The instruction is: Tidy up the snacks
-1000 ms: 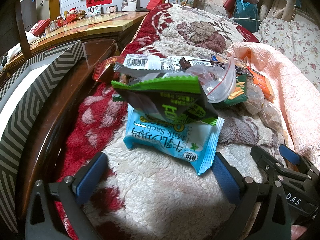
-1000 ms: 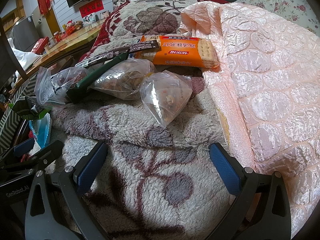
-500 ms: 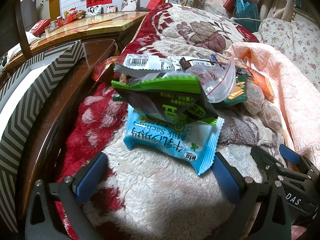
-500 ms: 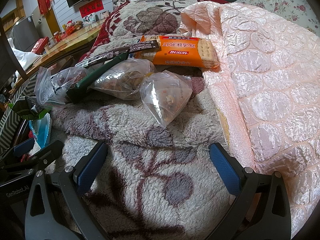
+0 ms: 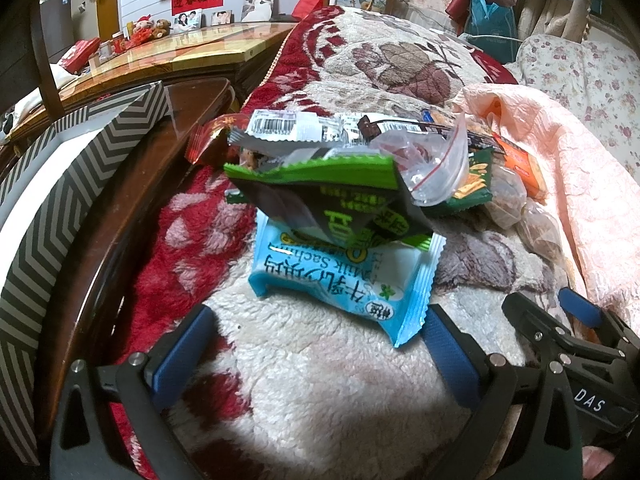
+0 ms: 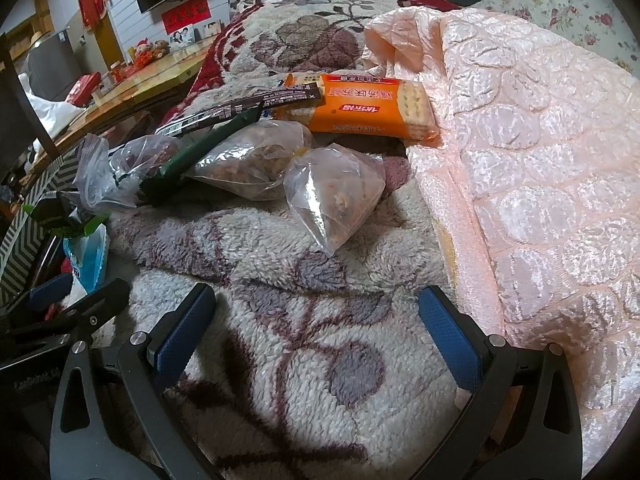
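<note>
A pile of snack packets lies on a fleecy flowered blanket [image 5: 320, 392]. In the left wrist view a light blue packet [image 5: 344, 276] is nearest, with a green and black packet [image 5: 340, 204] on top of it and a clear zip bag [image 5: 432, 168] behind. My left gripper [image 5: 316, 348] stands open just short of the blue packet. In the right wrist view a clear bag of snacks [image 6: 336, 196] lies ahead, another clear bag [image 6: 252, 164] to its left, and an orange cracker pack [image 6: 372, 108] behind. My right gripper [image 6: 316, 336] is open above bare blanket.
A box with grey zigzag stripes [image 5: 68, 184] stands on a dark wooden ledge [image 5: 132, 184] to the left. A pink quilted cover [image 6: 540, 160] rises on the right. The right gripper's frame [image 5: 580, 352] shows at the lower right of the left wrist view.
</note>
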Demonstrator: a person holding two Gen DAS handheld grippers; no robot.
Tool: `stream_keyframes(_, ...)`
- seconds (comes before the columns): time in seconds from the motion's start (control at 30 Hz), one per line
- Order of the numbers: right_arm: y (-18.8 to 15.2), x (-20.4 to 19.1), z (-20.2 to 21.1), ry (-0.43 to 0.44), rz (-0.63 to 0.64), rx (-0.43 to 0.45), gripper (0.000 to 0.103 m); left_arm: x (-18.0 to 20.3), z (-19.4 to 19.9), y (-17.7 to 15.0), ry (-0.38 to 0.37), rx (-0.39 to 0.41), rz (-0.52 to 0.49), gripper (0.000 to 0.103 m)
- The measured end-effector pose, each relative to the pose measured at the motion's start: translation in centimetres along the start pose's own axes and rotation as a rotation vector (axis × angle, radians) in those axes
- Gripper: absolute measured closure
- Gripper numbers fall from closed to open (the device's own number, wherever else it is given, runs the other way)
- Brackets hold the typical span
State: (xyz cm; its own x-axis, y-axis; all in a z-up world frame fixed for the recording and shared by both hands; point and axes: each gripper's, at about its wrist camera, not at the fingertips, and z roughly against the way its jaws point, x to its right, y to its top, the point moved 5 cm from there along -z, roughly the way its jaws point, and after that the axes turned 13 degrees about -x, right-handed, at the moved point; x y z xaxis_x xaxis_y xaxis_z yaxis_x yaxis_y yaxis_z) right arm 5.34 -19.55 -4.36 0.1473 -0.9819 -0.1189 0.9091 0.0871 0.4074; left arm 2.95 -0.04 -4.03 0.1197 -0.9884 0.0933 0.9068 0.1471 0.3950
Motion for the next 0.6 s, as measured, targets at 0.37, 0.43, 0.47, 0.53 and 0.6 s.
stream_keyframes(0.37, -0.7, -0.4, 0.8, -0.001, 0.016, -0.016, 0.0, 0.1, 0.4, -0.3, 0.002, -0.006, -0.002, 0.0)
stream_keyframes(0.43, -0.9, -0.4, 1.1, 0.008, 0.017, -0.021, 0.0, 0.4, 0.2, -0.1, 0.001, -0.013, -0.002, 0.0)
stream_keyframes(0.47, -1.0, -0.5, 1.2, 0.011, 0.021, -0.023, 0.0, 0.4, 0.3, -0.3, 0.0, -0.019, -0.002, 0.0)
stream_keyframes(0.53, -1.1, -0.8, 1.6, 0.008, 0.036, -0.025, 0.001, 0.2, 0.7, -0.6, -0.007, -0.032, 0.0, 0.0)
stream_keyframes(0.6, -1.2, -1.1, 2.0, 0.006, 0.053, -0.022, 0.001, 0.1, 1.2, -0.7, -0.006, -0.043, 0.0, 0.0)
